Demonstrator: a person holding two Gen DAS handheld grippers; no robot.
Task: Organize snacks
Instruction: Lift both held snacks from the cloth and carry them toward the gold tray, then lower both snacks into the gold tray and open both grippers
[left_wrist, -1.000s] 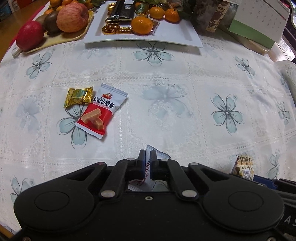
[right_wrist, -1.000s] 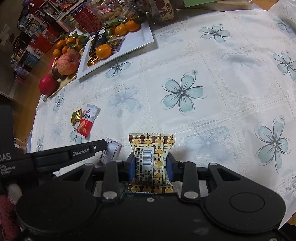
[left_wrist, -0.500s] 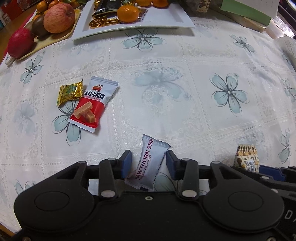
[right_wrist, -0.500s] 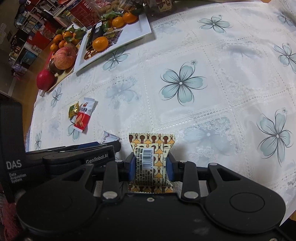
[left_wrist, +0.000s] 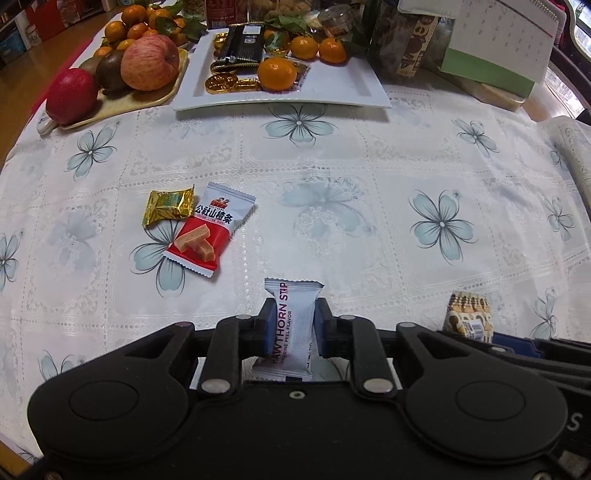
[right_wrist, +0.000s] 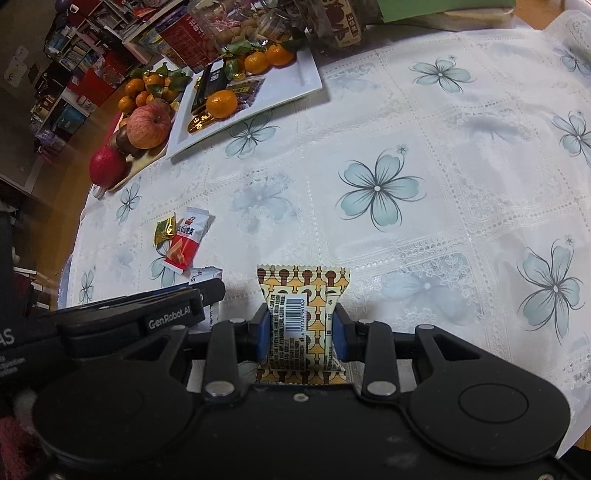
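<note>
Left gripper (left_wrist: 294, 326) has just been closing on the white hawthorn strip packet (left_wrist: 291, 326), pads now pressing its sides, held lengthwise, presumably for carrying. Right gripper (right_wrist: 300, 332) is clamped on the yellow patterned snack (right_wrist: 301, 325). Judged destination is the white tray (left_wrist: 343, 92) at twelve o'clock; red-and-white packet (left_wrist: 210, 232) and gold candy (left_wrist: 168, 205) lie touching at ten o'clock on the tablecloth (left_wrist: 332, 166)

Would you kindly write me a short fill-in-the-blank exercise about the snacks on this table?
1. The left hand-held gripper is shut on a white packet labelled ____ strip.
2. The gold candy lies beside a red and ____ packet.
3. The right hand-held gripper holds a patterned snack whose ____ faces the camera.

Missing: hawthorn; white; barcode
</note>
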